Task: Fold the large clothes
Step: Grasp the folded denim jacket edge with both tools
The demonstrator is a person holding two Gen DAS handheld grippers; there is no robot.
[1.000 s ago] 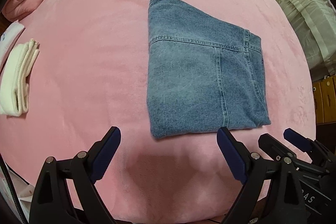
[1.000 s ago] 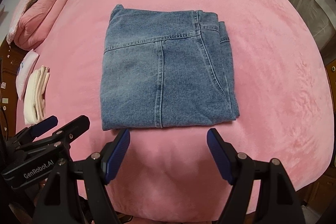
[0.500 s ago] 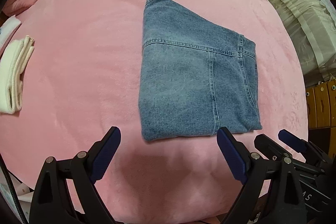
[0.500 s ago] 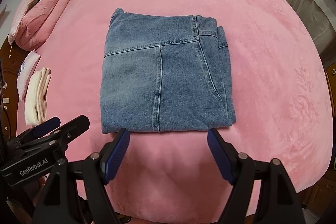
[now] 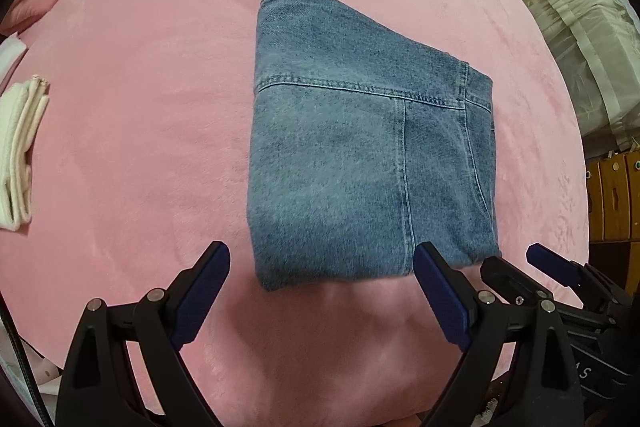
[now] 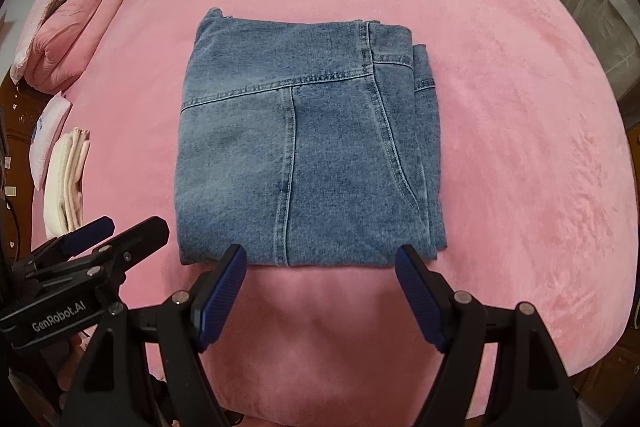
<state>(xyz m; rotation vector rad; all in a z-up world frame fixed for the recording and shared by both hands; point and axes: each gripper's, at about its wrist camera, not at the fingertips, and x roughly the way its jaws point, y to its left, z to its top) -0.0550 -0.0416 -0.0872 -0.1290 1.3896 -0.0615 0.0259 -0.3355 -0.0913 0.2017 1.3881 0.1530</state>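
A pair of blue jeans point(image 5: 360, 163) lies folded into a compact block on the pink plush bed cover point(image 5: 140, 99). Seams and a waistband edge show on its top layer point(image 6: 312, 147). My left gripper point(image 5: 322, 255) hangs over the block's near edge, open, with nothing between its blue pads. In its own view my right gripper point(image 6: 320, 255) is open too, just above the same near edge, and it also shows at the lower right of the left wrist view point(image 5: 516, 265). The left gripper appears at the right wrist view's lower left point(image 6: 120, 227).
A folded cream cloth point(image 5: 18, 159) lies at the bed's left side, with a white item point(image 6: 50, 131) beside it. Pink pillows point(image 6: 64, 35) are stacked at the far left. Pale curtains point(image 5: 568, 7) hang on the right, and wooden drawers point(image 5: 612, 195) stand below them.
Both grippers have come closer to the jeans and a little lower, so their tips now reach the block's near edge. The jeans have not moved and both stay open.
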